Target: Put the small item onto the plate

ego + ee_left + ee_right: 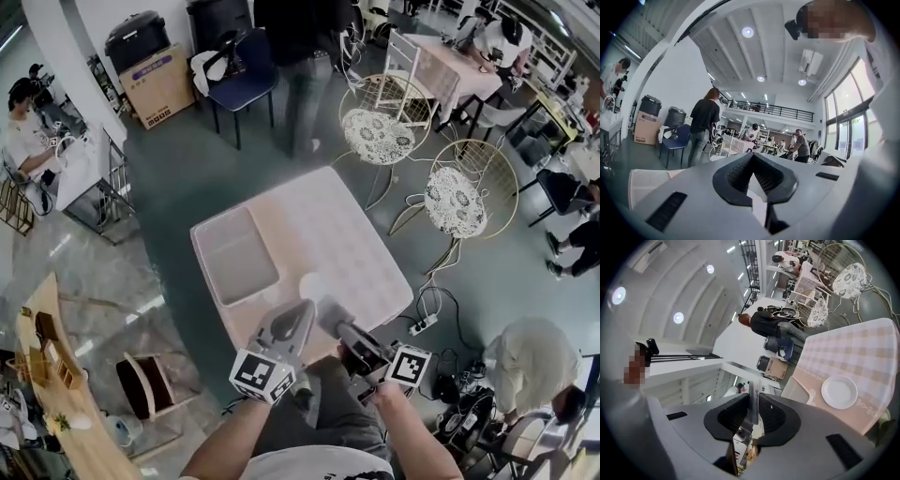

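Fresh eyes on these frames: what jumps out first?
The two handheld grippers low in the head view: the right gripper has its jaws shut on a thin flat strip, the left gripper is shut and empty. Ahead sits a checked-cloth table with a white plate near its close edge and an empty white tray on its left side.

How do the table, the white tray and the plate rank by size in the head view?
1. table, clearly the largest.
2. tray, covering a good part of the table's left side.
3. plate, the smallest; it is partly covered at its near edge, so its full outline is unsure.
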Demonstrator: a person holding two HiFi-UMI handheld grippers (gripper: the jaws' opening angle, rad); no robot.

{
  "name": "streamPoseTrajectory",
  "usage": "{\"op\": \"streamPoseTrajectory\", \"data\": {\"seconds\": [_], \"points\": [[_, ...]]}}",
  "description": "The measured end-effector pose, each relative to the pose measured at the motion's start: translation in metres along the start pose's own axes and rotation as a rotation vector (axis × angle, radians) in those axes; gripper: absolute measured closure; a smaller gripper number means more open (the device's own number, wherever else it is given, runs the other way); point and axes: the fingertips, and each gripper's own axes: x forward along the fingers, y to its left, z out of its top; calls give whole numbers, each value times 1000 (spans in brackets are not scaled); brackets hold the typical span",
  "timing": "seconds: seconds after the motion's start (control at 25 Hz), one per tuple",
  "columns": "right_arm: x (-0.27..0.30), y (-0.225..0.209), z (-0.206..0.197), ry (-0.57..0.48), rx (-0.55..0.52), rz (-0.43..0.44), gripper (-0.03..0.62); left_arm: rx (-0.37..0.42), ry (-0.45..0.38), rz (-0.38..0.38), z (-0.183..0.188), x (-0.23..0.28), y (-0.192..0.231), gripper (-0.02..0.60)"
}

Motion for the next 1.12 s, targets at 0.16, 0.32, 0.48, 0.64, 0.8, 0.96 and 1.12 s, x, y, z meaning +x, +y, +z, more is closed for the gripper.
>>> {"op": "streamPoseTrajectory", "data": {"seconds": [0.16,0.32,0.48,0.64,0.8,0.96,1.12], "points": [[11,-37,-5,19,10,-32,513,-9,11,4,-21,12,18,578],[20,-79,-9,25,54,-61,513,-16,30,13,-47,27,35,577],[26,-113,-9,28,61,-84,513,-22,54,15,-74,40,45,578],[33,-144,-14,37,86,-113,513,-34,76,22,-98,51,53,577],[44,-174,-20,70,104,-165,513,-46,91,31,-116,57,62,577],[48,-201,-26,95,140,-228,513,-57,103,41,-130,62,67,578],[54,-219,-31,114,163,-271,513,-61,107,44,-137,66,75,577]]}}
